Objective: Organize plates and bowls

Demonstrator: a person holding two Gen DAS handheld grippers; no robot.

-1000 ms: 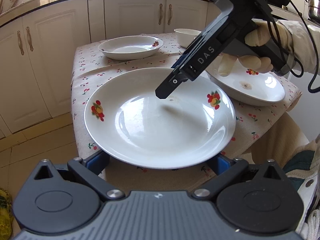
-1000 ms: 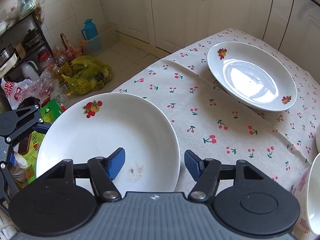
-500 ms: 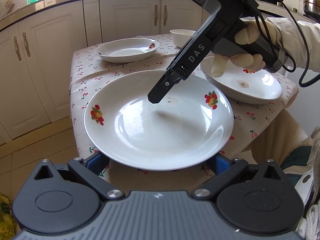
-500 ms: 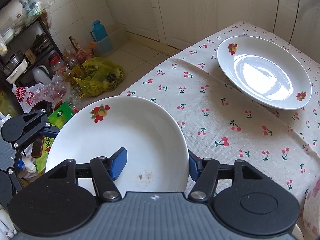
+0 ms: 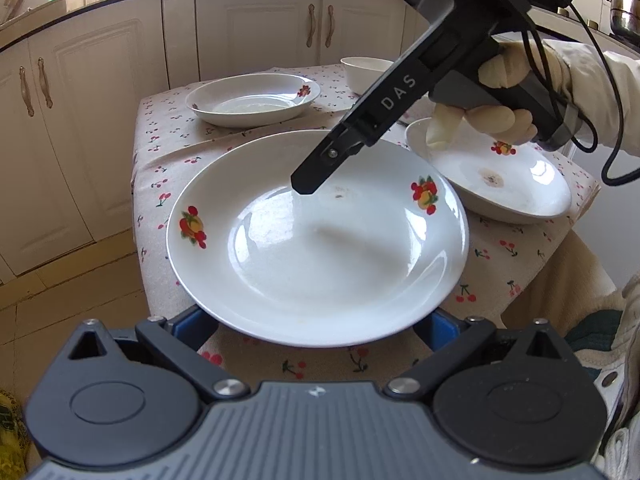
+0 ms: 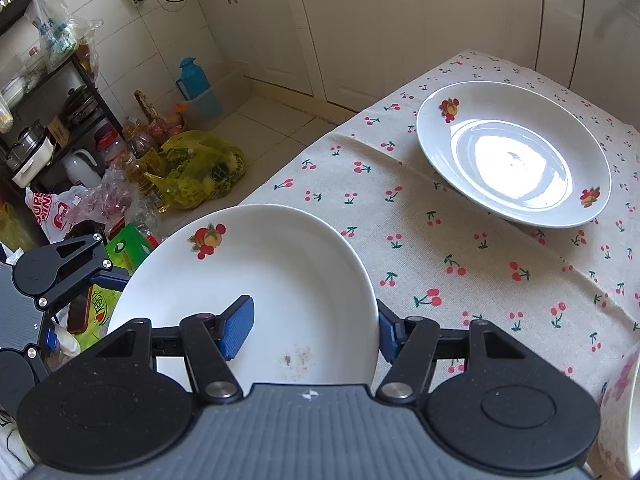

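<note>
**Item: near plate**. White, shallow, fruit print on the rim, a small brown smear in the well. It overhangs the table edge on the side toward the left fingers.

**Hold: right gripper**. Closed down on the near plate's rim. One blue pad lies inside the well and the other sits against the outer wall, so the rim wall is pinched between them. A gloved hand carries it.

**Hold: left gripper**. Jaws stand wide. Its two pads sit under the opposite rim, one at each side. Whether they bear on the underside cannot be told.

**Other stock:**
- far plate, ahead and to the right of the right fingers, well apart from them, with bare cloth between
- stained plate, just beside the right hand and behind its fingers
- bowl, beyond the stained plate

**Governing relation:** The near plate is round, so no long axis applies. What matters is which rim is pinched. The right fingers have the rim on the table side and the left fingers lie under the overhanging side.

**Judgement:** The plate is gripped and ready to be stacked. The right hand is nearer both other plates, and the stained plate is the closer of the two. A one-rim pinch may let the plate droop, so the left pads would likely steady it.
</note>
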